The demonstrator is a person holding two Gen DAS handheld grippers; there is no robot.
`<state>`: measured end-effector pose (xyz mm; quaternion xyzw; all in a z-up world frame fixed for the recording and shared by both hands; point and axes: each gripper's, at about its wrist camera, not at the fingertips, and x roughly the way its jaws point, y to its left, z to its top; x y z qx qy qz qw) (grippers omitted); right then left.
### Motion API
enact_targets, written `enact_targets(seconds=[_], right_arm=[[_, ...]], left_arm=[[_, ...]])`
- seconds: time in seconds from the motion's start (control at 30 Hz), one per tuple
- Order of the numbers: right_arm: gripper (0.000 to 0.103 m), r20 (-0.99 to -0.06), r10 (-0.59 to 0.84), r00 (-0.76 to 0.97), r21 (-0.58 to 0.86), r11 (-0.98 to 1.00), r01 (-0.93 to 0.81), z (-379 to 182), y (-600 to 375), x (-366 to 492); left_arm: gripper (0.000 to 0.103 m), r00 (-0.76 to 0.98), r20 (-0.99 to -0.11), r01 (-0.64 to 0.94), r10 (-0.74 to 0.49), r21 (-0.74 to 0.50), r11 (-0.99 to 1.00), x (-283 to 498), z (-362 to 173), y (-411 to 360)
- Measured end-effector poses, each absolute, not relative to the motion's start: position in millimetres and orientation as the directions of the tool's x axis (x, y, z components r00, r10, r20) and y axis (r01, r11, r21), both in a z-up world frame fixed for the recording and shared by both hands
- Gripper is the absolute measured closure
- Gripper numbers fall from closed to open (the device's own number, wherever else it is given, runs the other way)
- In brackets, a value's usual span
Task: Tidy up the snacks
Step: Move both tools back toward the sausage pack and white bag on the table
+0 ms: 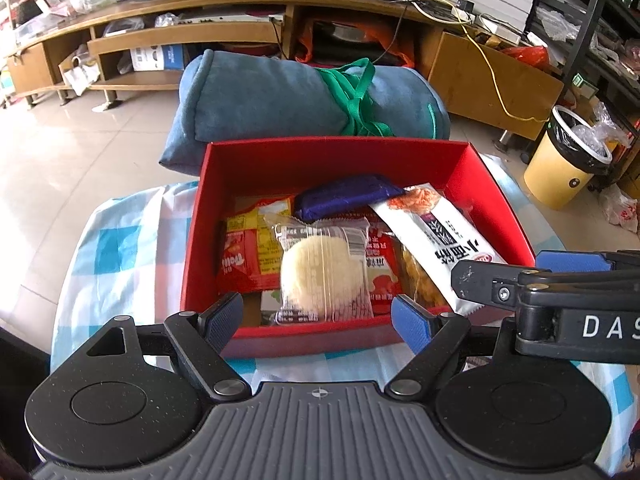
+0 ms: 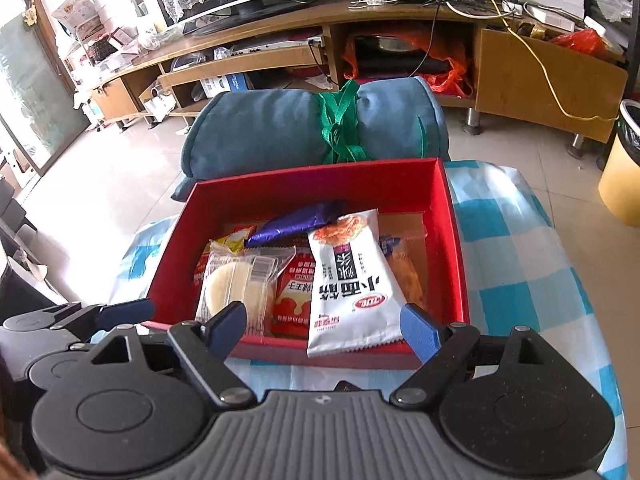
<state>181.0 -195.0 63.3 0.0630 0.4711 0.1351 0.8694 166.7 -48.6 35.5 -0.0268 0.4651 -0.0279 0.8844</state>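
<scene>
Across the far side of the room runs the long wooden TV stand (image 2: pixel 360 36), its shelves cluttered and cables trailing over its top. Nearer you, the table is covered by a blue-and-white checked cloth (image 2: pixel 516 264), and just beyond its far edge lies a rolled blue blanket (image 1: pixel 272 96) tied with a green strap (image 2: pixel 340 124). A yellow waste bin (image 1: pixel 560 168) stands on the floor at the far right.

On the cloth sits the open red box (image 1: pixel 328 160), its far wall just in front of the blanket. Your snacks are all inside it. A white packet with large black characters (image 2: pixel 352 280) leans over the near wall, right of centre. To its left lies a clear-wrapped round pale pastry (image 1: pixel 320 272), resting on red sachets (image 1: pixel 240 256). A dark purple packet (image 1: pixel 344 196) lies toward the far side, and an orange fried snack in a clear bag (image 2: pixel 408 280) sits at the right, partly under the white packet.

Your left gripper (image 1: pixel 318 320) hovers at the box's near wall with its jaws spread wide and nothing between them. Your right gripper (image 2: pixel 324 330) hangs beside it, jaws likewise wide and not gripping anything, though the white packet's near end shows between them.
</scene>
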Motion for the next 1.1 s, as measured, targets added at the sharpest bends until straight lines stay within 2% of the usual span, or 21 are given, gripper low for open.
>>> enact_targets(seconds=[0.53,1.1], right_arm=[[0.024,-0.812,0.305,0.498,0.256,0.952,-0.167,56.8,-197.6,155.5],[0.023,-0.850,0.298,0.434,0.253,0.954,-0.160,35.7,-203.5,137.8]], left_arm=[[0.017,0.544,-0.834,0.040,-0.090,-0.081,0.996,144.2,28.7,-46.7],[0.017,0.436,-0.896,0.047,-0.082,-0.069,0.997,130.7,-9.6,-45.6]])
